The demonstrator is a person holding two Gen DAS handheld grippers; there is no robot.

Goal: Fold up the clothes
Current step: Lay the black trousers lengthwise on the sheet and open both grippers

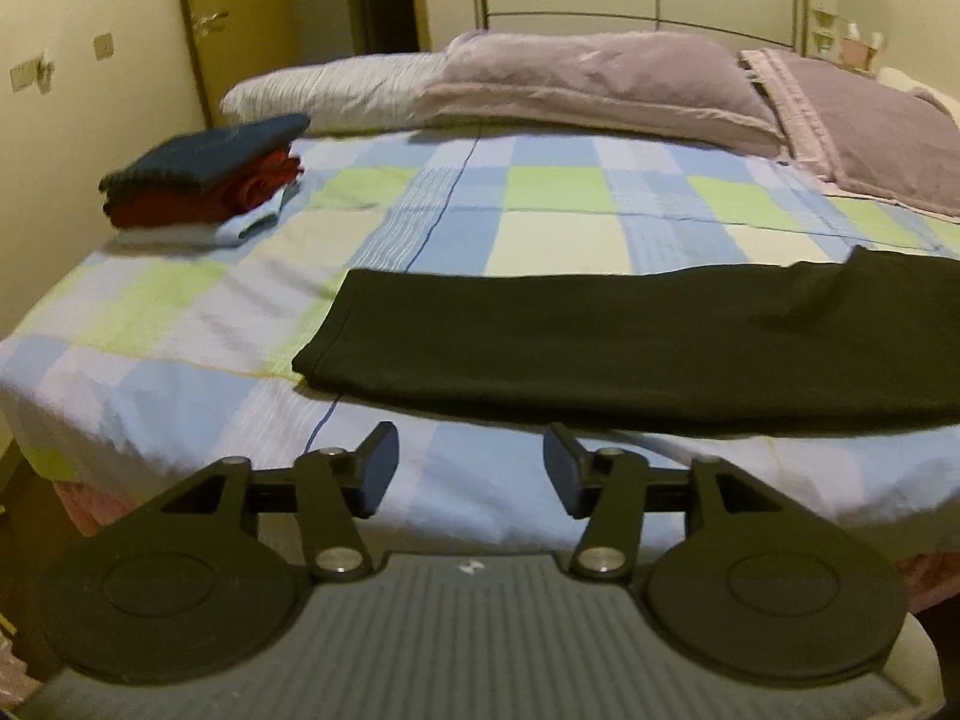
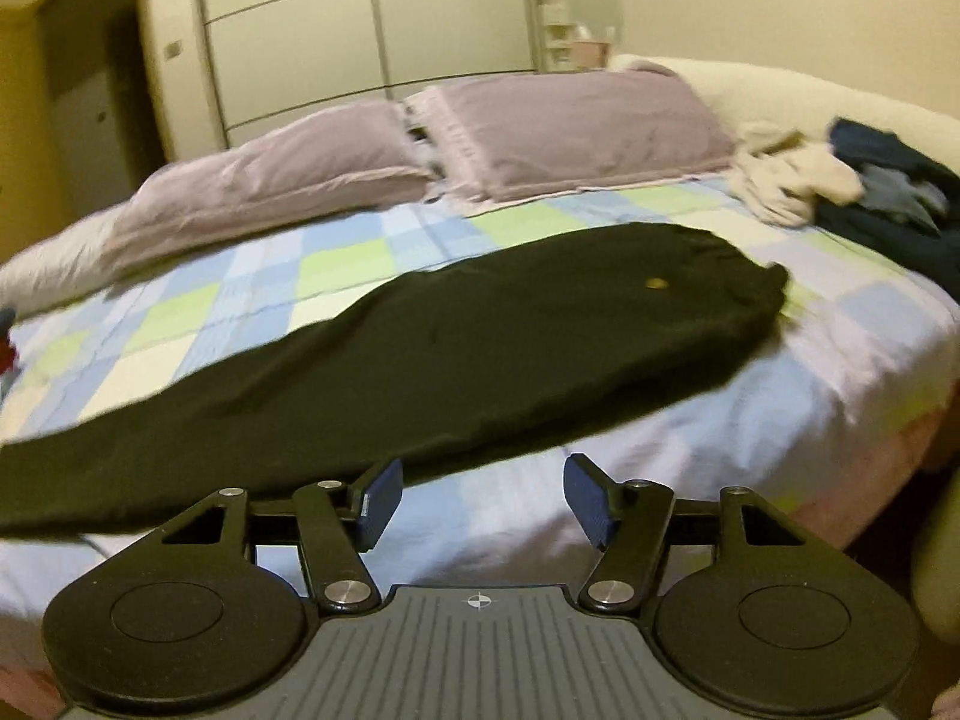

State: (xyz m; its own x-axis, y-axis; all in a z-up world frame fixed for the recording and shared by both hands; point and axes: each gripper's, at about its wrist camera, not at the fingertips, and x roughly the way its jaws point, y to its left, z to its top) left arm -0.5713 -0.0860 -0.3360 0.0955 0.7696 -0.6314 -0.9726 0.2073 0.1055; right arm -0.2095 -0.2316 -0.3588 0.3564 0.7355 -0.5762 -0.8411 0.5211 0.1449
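bed [image 1: 180, 324] fills both views, checked sheet in pale blue, green and white, soft cotton look, slight wrinkles. two lilac pillows [image 1: 600, 81] across the upper part of the left wrist frame, a striped white one to their left

black trousers [image 2: 420, 360], the piece to fold, lie flat across the middle of both frames, already doubled leg on leg into one long band. hem end sits centre-left in the left view; waistband end at right of centre in the right view, with a small yellow mark on it, possibly a button or logo, too blurred to tell. fabric looks matte, limp knit: light, no stiffness, will drape and sag from any grip, unlikely to slip. judged best taken at the two corners of one end, pinching both layers together, then carried over to the other end

folded stack [image 1: 210, 180] at left of the left view: navy on red on light blue. unfolded pile [image 2: 870, 192], cream and dark blue, at upper right of the right view

left gripper [image 1: 471, 474] at bottom centre, fingers spread wide, nothing between them, just short of the trousers' near edge. right gripper [image 2: 483, 495] likewise wide apart and empty, near edge of the cloth just ahead of it
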